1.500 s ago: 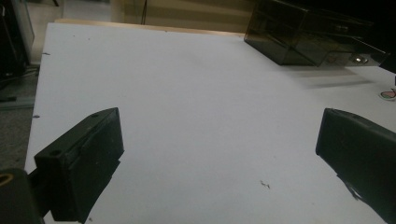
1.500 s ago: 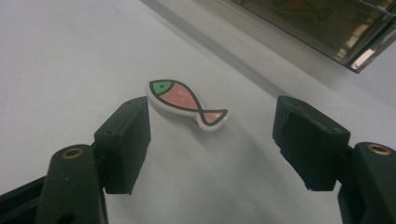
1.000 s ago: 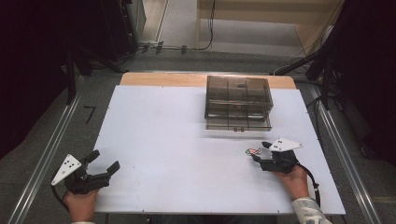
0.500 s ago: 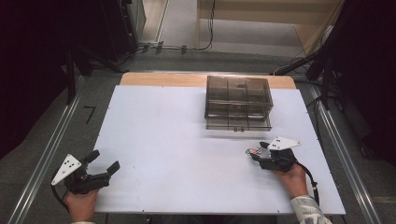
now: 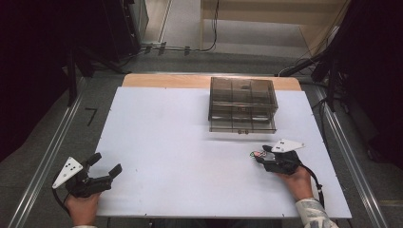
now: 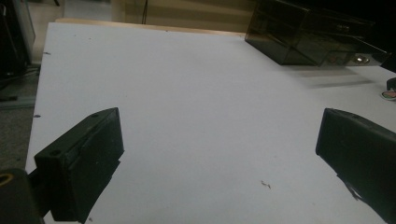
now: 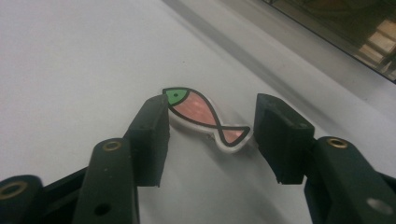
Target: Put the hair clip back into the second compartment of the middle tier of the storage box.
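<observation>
A small flat fish-shaped piece (image 7: 201,116), pink with a green head and a black outline, lies on the white table (image 5: 166,133). My right gripper (image 7: 210,123) stands open around it. The left jaw touches the head and the right jaw sits just off the tail. From above, the fish (image 5: 257,154) shows at the tip of the right gripper (image 5: 260,157), at the table's front right. My left gripper (image 5: 107,163) rests at the front left corner, wide open and with nothing between its fingers (image 6: 84,158).
A smoky transparent drawer box (image 5: 242,102) stands at the back right of the table, its lower drawer pulled out a little; it also appears far off as the box (image 6: 308,32). Metal rails run along both sides of the table.
</observation>
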